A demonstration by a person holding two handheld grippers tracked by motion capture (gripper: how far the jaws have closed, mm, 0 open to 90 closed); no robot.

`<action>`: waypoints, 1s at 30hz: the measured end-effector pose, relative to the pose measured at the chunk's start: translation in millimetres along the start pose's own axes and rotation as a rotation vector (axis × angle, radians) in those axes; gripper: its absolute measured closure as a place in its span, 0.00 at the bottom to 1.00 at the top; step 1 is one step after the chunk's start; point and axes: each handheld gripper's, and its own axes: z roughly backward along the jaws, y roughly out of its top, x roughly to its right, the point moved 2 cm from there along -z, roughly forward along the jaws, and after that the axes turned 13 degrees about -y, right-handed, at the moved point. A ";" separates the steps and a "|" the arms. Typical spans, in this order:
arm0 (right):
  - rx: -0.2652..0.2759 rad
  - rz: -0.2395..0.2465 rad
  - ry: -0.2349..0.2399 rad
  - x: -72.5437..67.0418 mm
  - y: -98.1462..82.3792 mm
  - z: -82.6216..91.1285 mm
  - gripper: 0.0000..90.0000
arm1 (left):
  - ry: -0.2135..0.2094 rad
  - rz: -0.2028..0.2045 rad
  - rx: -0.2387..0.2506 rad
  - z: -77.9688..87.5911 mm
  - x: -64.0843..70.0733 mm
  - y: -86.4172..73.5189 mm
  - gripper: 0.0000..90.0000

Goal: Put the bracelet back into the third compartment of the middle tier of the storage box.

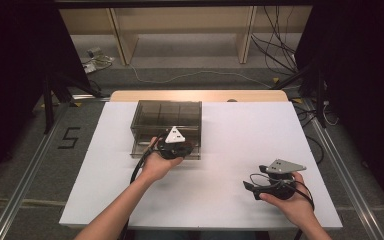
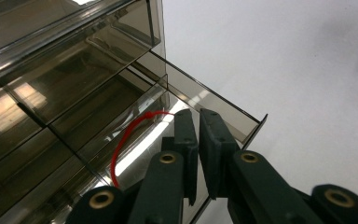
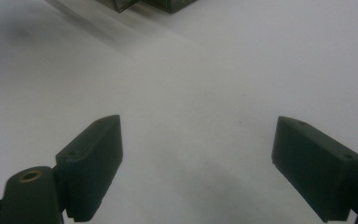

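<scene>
Smoky translucent plastic drawer cabinet (image 1: pixel 166 125) is set toward the far middle of the white table sheet (image 1: pixel 230 150), its lowest drawer (image 2: pixel 214 100) drawn slightly out, and the left gripper (image 2: pixel 199 122) is held at that drawer's front wall, jaws nearly together with the thin wall seemingly between them beside a red cord loop (image 2: pixel 123 140); an actual clench cannot be told. Well to the cabinet's near right, the right gripper (image 1: pixel 260 186) is held spread wide and empty over the sheet, while grey floor (image 1: pixel 30 150), trailing cables (image 1: pixel 275 45) and pale wooden shelving (image 1: pixel 180 30) are seen beyond the cabinet.
</scene>
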 end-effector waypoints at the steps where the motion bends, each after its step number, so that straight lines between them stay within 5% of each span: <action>1: 0.001 -0.001 -0.001 0.0 0.0 -0.1 0.19 | -0.001 0.003 0.004 0.0 0.3 0.3 0.93; 15: 0.002 -0.002 0.000 0.1 0.0 -0.1 0.19 | 0.007 -0.007 0.029 7.2 3.0 3.9 0.86; 30: 0.000 -0.004 0.000 0.1 0.0 0.2 0.19 | 0.073 -0.009 0.027 20.5 10.4 6.0 0.60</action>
